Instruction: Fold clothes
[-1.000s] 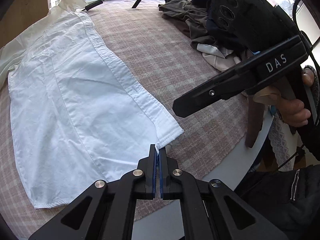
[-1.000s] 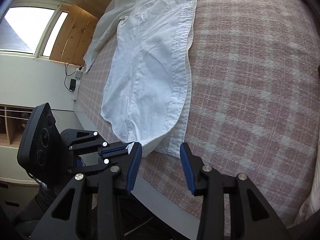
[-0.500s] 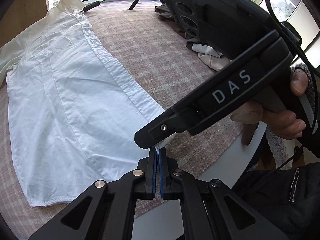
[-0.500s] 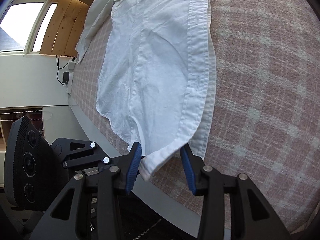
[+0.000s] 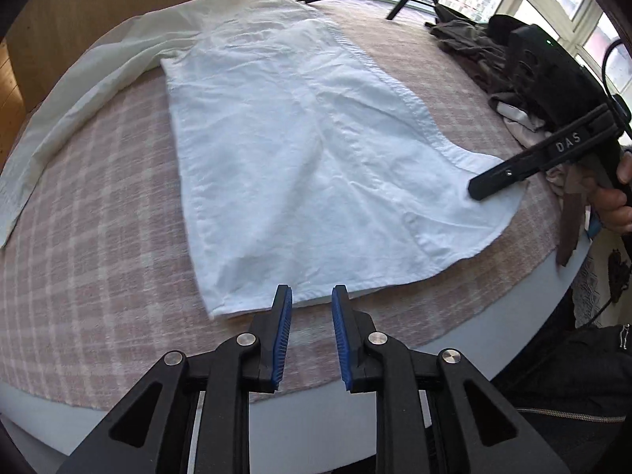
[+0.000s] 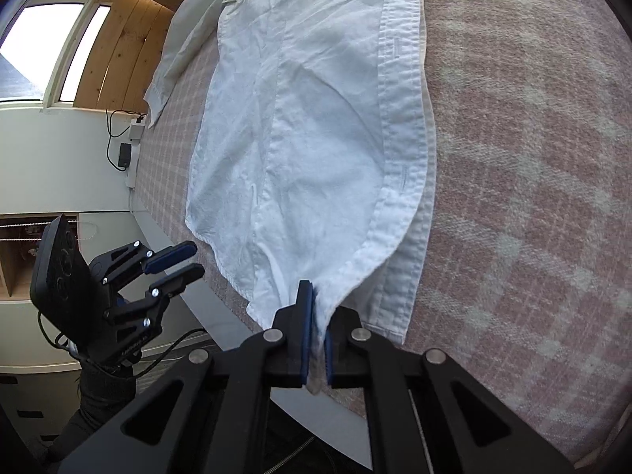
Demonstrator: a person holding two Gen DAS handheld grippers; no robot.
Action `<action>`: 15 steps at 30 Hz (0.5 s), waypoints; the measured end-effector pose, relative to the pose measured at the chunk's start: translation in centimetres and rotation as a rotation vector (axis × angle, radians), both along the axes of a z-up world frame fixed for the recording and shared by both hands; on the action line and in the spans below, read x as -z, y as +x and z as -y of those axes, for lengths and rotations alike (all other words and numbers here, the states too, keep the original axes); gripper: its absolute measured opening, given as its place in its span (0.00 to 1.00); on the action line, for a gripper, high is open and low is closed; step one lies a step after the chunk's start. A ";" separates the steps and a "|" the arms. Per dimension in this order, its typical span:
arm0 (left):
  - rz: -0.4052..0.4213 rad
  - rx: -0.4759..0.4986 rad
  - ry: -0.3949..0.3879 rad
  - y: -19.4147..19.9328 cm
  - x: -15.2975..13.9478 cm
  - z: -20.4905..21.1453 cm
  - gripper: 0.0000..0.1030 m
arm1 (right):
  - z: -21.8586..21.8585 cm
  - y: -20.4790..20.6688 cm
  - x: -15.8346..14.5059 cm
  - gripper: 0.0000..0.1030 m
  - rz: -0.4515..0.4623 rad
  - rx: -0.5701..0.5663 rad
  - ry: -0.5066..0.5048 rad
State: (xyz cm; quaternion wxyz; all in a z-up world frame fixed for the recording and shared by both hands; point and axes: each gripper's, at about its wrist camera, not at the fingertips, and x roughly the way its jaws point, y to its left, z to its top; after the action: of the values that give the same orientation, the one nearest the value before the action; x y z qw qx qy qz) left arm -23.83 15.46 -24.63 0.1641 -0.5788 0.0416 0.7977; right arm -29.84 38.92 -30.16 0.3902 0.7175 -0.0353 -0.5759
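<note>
Since a second ago our left gripper [image 5: 312,302] has let go of the hem corner it was pinching and slid sideways along the near edge; the right gripper [image 6: 315,308] has taken that corner over, closing from wide apart to clamped.

Far left: a long sleeve [image 5: 67,118] trails off the shirt's shoulder toward the table edge, not yet folded in.

Left gripper: jaws opening, nothing between them. The blue pads hover just short of the hem, near the shirt's left bottom corner. We judge it is lining up to take that corner, so both ends of the hem are held.

Centre: the white shirt [image 5: 300,150] lies flat on the pink checked tablecloth [image 5: 98,276], collar away from us, hem toward us at the table edge. One front panel is laid over the other, button placket along the right side.

Right: the right gripper is shut on the shirt's bottom right corner. In the right wrist view the cloth bunches between the pads and lifts slightly off the layer under it. Holding there keeps the hem taut while the other hand repositions.

Far right: a heap of dark clothes [image 5: 474,51] waits, well apart from the shirt.

Fold proper looks barely begun.
</note>
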 end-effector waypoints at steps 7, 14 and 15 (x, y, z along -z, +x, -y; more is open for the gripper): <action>0.014 0.146 0.097 3.4 -0.9 -2.6 0.19 | 0.6 -1.1 -2.1 0.05 0.015 0.028 -0.058; -0.003 0.214 0.154 2.7 0.1 -8.2 0.19 | 1.8 -1.6 -5.3 0.05 -0.030 0.023 -0.110; -0.018 0.219 0.147 2.5 0.1 -8.8 0.19 | 1.8 -1.7 -5.7 0.05 -0.037 0.024 -0.115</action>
State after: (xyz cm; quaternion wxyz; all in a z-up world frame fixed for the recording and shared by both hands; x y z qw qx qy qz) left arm -21.32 24.31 -24.78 0.2922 -0.5499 0.0474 0.7810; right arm -31.55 37.08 -24.44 0.4244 0.6828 -0.0695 -0.5906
